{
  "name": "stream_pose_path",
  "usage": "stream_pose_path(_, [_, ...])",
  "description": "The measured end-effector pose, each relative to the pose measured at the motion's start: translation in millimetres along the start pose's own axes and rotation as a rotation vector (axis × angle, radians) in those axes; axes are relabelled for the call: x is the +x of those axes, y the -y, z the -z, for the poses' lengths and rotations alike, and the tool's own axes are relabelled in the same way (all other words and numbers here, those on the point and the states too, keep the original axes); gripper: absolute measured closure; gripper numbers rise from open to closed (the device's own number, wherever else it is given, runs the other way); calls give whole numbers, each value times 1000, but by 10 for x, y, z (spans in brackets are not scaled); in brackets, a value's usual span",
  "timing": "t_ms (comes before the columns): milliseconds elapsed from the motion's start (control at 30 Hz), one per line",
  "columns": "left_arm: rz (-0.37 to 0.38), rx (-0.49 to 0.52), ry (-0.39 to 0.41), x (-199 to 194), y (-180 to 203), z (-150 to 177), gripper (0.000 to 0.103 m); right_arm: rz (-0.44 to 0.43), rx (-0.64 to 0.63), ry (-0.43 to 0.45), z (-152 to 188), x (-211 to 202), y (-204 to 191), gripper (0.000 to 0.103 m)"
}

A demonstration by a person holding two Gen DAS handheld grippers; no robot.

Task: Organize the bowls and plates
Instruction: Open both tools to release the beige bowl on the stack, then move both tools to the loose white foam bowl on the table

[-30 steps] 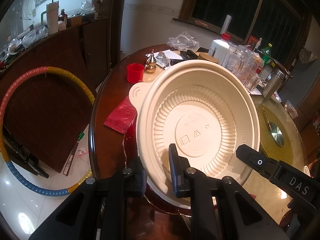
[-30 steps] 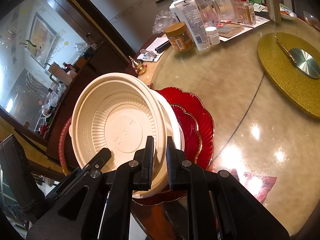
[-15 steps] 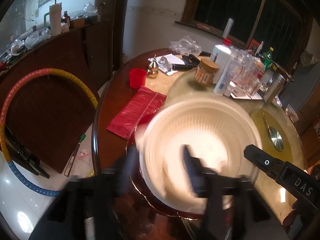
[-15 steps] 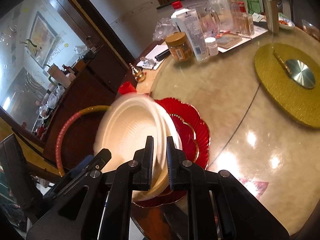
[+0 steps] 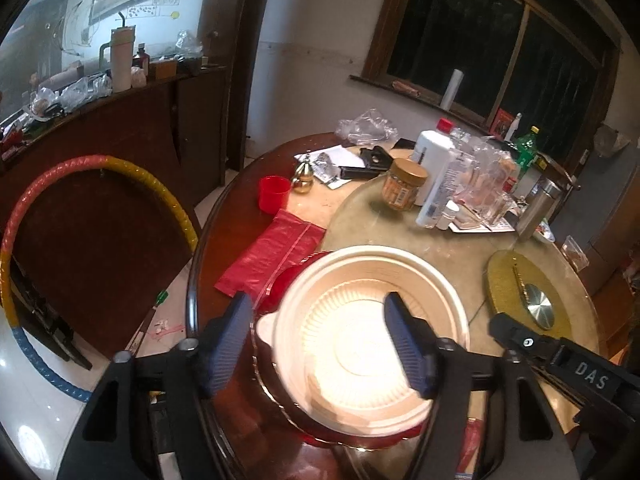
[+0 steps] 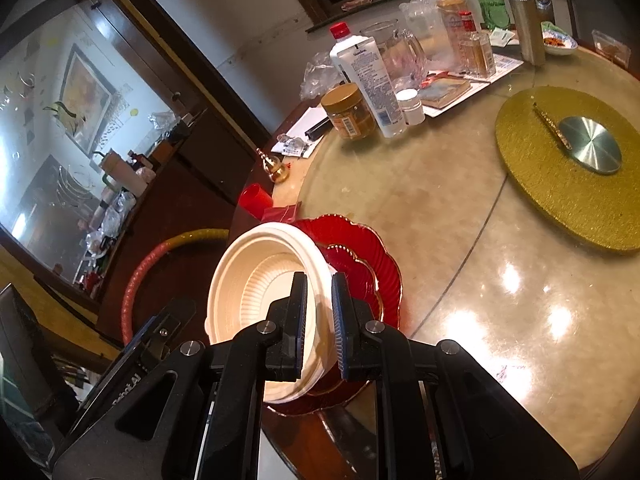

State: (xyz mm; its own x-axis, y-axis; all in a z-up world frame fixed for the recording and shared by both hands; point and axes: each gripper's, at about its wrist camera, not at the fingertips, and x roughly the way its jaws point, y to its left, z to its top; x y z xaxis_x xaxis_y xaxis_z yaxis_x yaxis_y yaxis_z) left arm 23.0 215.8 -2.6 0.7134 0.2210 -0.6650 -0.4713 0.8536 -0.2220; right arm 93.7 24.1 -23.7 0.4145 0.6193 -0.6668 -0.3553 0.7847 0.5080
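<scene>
One cream bowl (image 5: pixel 372 332) sits nested on red plates (image 6: pixel 372 264); left gripper (image 5: pixel 320 340) opening, clear; right gripper (image 6: pixel 318 320) parting around its rim (release unfinished).

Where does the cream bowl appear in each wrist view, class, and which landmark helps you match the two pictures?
Left wrist view: the cream bowl sits low and centre, on the red plates.
Right wrist view: the cream bowl sits lower left of centre, on the same red plates.
Shared landmark: the peanut butter jar, far across the table.
</scene>
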Motion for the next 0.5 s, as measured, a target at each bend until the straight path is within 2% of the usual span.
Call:
stream_pose_path(33, [7,-2,5,-11,16,0,21,-15,2,-5,9,-10,22,73])
stream_pose_path(67, [16,-5,18,-40,39,9,21,-32,10,-8,22,-32,67,63])
stream_pose_path(100, [18,-5,28,-59,60,18,21,-43,30,-1,42,-75,133,46])
stream_pose_path(133, [19,-2,37,-74,103,32,20,-48,47,11,59,-122,192,38])
stream_pose_path(233, [49,28,22,-68,280,90,18,-33,87,43,101,-314,437,36])
stream_pose_path(367, [117,132,-23,-15,721,250,18,9,147,75,156,-558,803,36])
stream_pose_path(400, [131,157,-36,2,822,288,18,21,171,84,180,-627,926,33])
stream_pose_path(433, [145,182,-50,19,917,326,18,29,189,88,196,-676,1018,25])
stream_pose_path(500, [184,236,-81,49,1144,425,18,46,230,98,233,-807,1253,23])
